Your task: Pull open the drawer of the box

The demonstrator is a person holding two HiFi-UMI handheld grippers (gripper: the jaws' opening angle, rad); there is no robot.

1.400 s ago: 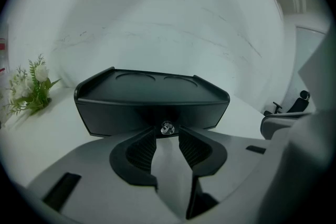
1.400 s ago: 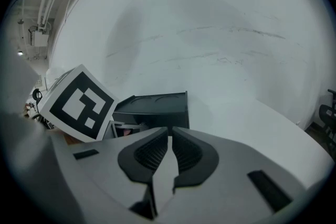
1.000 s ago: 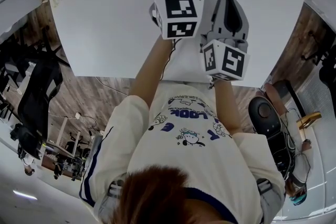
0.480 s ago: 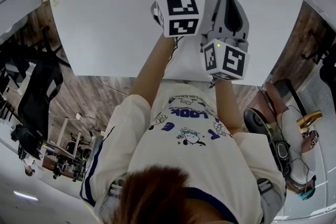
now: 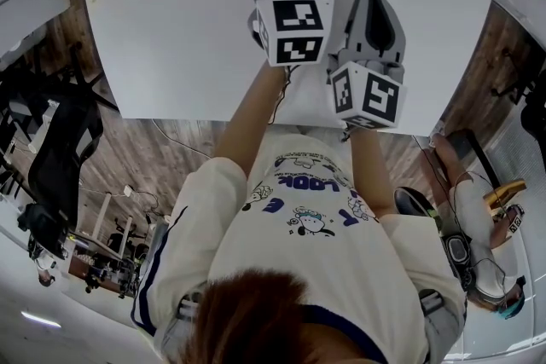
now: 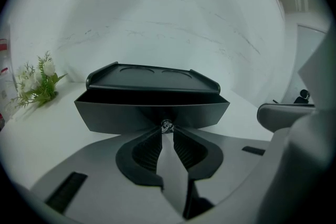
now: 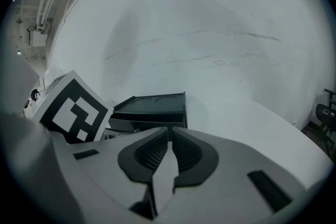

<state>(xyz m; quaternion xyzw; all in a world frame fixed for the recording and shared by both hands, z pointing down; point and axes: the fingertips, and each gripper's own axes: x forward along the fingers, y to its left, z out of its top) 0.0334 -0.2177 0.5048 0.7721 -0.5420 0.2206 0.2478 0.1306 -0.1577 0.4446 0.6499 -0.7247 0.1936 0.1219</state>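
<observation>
Left gripper [image 6: 167,130] is pinched on the small knob [image 6: 167,124] at the centre of the dark drawer [image 6: 121,115], by the tips only. Right gripper [image 7: 169,132] is pressed together and empty, near the box [image 7: 155,105]. The box stands on the white surface [image 6: 42,139]. Recommended: draw straight back, level, grip firm. The knob is small and could slip; the unbraced box may slide.
</observation>
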